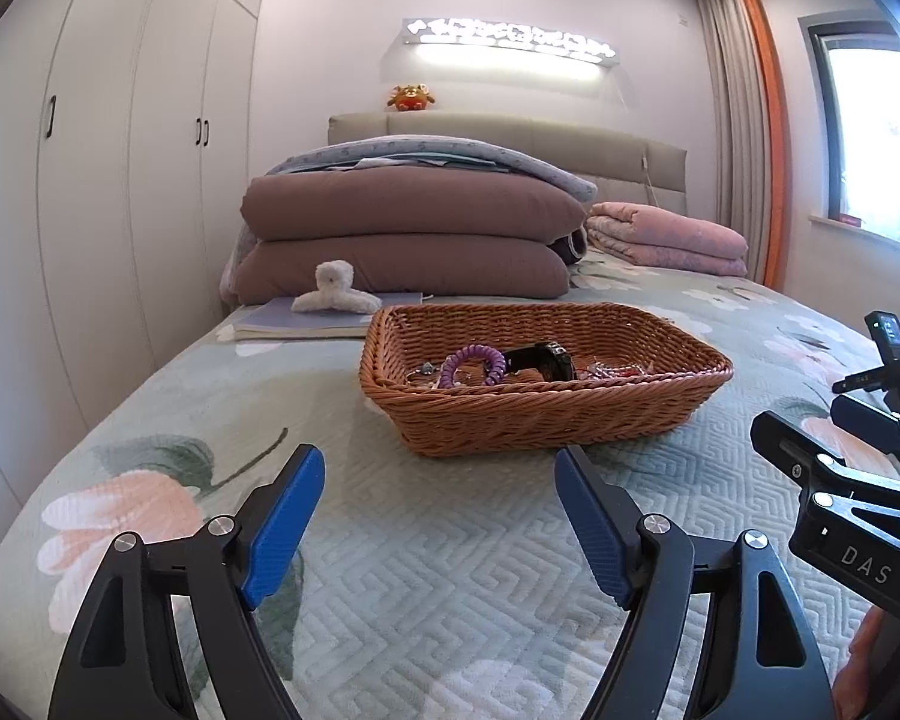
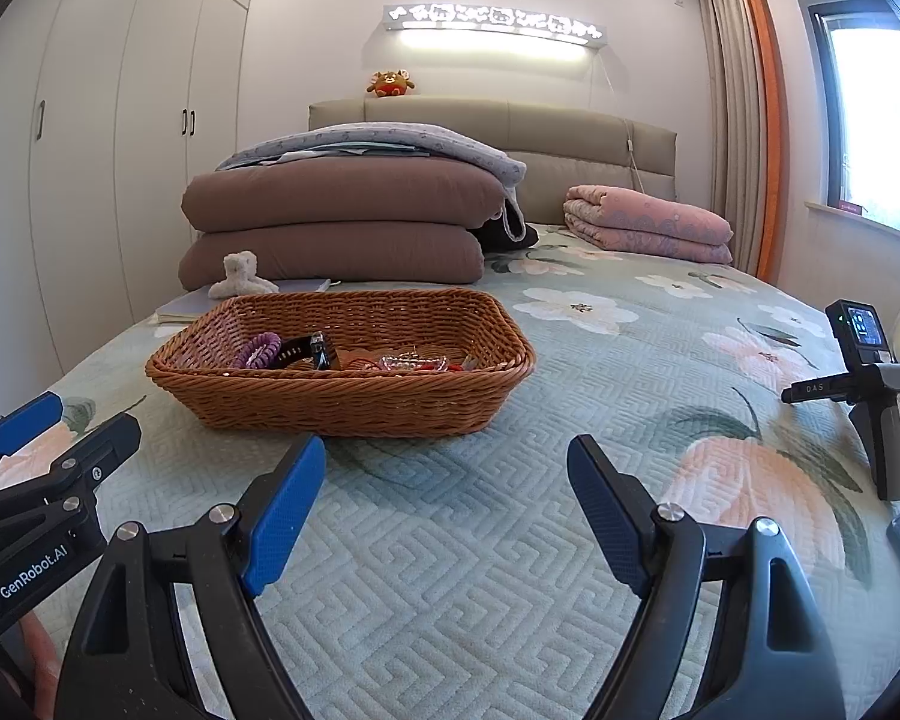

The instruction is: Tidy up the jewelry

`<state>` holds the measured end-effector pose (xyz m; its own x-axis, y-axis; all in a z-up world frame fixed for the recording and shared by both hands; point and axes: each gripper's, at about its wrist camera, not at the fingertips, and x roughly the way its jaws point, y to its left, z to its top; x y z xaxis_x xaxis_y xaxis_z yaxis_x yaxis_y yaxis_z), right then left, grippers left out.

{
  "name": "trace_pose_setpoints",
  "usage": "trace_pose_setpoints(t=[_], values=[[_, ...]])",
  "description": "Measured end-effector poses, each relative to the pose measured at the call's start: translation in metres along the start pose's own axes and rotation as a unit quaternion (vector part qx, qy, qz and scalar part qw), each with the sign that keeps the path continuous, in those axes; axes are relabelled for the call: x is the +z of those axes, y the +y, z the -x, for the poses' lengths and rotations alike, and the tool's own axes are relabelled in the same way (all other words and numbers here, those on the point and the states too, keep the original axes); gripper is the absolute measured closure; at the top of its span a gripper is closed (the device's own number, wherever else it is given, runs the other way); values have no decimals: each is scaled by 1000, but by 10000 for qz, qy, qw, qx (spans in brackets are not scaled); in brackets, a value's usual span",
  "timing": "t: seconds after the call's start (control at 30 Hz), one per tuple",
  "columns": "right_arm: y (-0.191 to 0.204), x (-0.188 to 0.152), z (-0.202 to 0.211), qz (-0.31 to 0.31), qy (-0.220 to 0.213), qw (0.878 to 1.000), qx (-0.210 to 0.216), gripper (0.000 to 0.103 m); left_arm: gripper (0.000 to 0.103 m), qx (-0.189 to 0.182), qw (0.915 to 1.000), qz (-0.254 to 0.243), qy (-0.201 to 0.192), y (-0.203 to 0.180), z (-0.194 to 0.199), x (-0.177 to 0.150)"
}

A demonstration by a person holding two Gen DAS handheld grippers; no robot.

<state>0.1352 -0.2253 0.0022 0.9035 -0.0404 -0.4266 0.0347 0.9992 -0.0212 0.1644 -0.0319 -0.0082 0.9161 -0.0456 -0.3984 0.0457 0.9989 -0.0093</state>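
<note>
Both grippers, left [image 1: 439, 483] and right [image 2: 446, 474], gape wide and empty at lower frame; the basket [image 1: 546, 414] holds jewelry on the bed [image 1: 450, 570].

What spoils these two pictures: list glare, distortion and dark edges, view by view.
Left wrist: window blown out white, wall lamp glares, wardrobe lines bow, corners black. Right wrist: same window glare, lamp overexposed, bent edges; basket sharp.
</note>
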Motion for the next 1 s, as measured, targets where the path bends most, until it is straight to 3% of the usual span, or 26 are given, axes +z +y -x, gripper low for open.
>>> trace_pose_setpoints(t=[1.0], values=[[2,-2,-3,-11,39,10000,32,18,23,95,9999,-75,7,-3,0,0]])
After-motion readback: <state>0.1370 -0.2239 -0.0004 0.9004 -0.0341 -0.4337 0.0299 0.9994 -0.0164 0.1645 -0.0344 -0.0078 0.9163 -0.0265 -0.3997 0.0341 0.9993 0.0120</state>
